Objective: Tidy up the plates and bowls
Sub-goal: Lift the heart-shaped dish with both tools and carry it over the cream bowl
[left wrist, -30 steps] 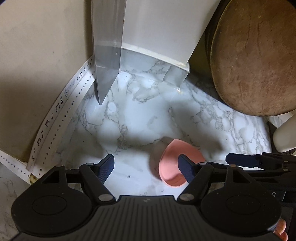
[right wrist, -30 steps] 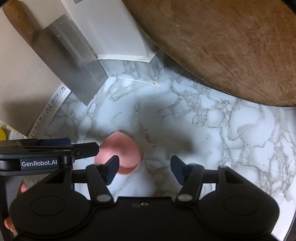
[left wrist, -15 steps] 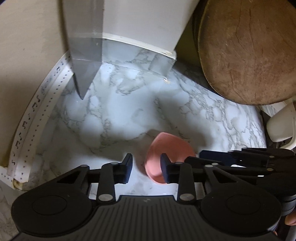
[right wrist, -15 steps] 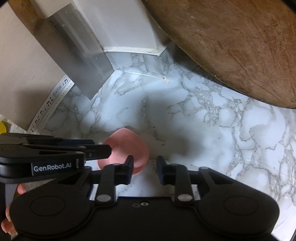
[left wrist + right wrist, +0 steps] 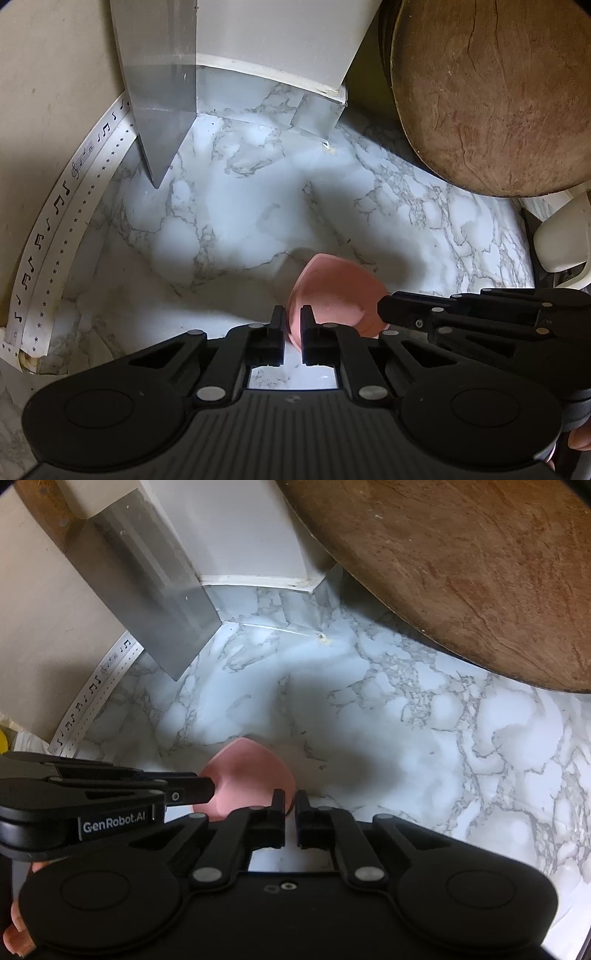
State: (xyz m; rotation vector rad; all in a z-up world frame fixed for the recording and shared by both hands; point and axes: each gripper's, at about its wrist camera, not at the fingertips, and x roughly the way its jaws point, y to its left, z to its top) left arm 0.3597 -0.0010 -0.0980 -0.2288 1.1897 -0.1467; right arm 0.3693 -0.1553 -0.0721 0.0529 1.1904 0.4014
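**Two grippers pinch one pink bowl**

A small pink heart-shaped bowl (image 5: pixel 334 295) sits on the white marble worktop (image 5: pixel 240 221). The left gripper (image 5: pixel 293 325) has just been closing, and its jaws now pinch the bowl's left rim. The right gripper (image 5: pixel 290 806) has just been closing too, and its jaws pinch the bowl's right rim (one gripper on each side). Both grippers point down at the worktop. Behind the bowl, a shiny metal cleaver blade (image 5: pixel 155 598) leans against the wall. A big round brown wooden board (image 5: pixel 491 92) stands at the back right. A white mug (image 5: pixel 563 240) is at the right edge.
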